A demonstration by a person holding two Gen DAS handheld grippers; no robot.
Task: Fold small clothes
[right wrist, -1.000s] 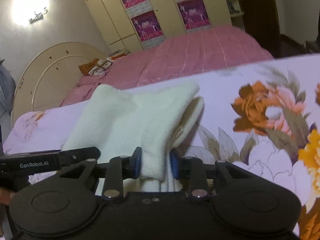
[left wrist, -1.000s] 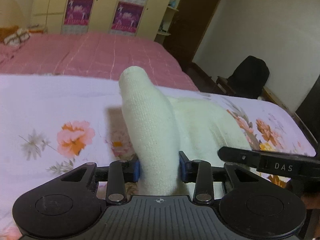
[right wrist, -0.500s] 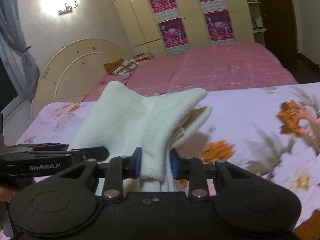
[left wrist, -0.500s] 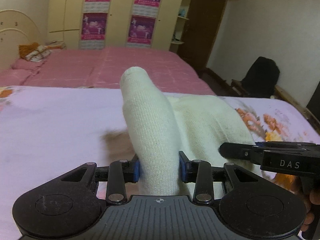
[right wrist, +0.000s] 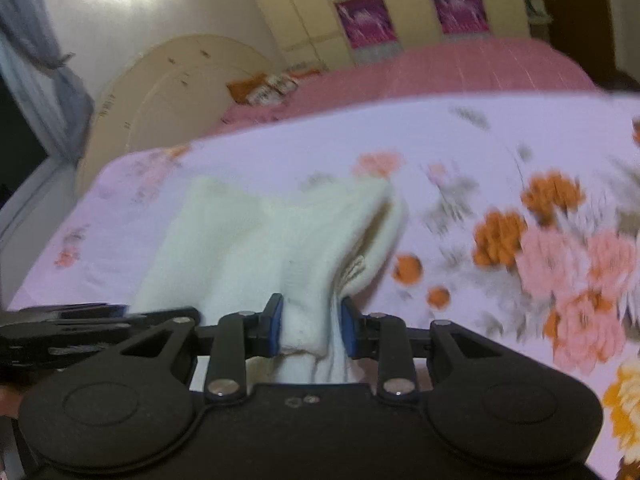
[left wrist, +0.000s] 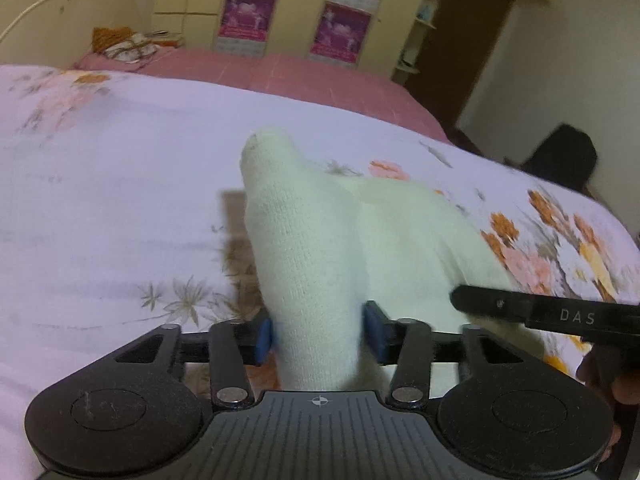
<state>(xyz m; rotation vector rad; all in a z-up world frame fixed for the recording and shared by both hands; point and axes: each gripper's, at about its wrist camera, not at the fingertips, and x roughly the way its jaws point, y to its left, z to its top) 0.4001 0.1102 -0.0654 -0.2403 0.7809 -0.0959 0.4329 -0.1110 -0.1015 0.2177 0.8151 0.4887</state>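
Both views have swung downward since a second ago, so the floral bedsheet [left wrist: 120, 208] fills way more of the picture now and the pink bed [left wrist: 304, 76] behind has slid up toward the top. Grip hasn't changed though. Left gripper [left wrist: 319, 334] is closed tight on one end of the cream knit garment [left wrist: 312, 264], which sticks up and away from the blue pads [left wrist: 265, 336] like a little tube. Right gripper [right wrist: 311, 328] is clamped on the other end of the same garment [right wrist: 256, 248], blue pads [right wrist: 275, 324] pressing in from both sides. Cloth spreads out between the two, over the sheet [right wrist: 500, 168]; can't tell if it touches. Everything's a bit motion-blurred. Black chair [left wrist: 564, 156] sits off right.
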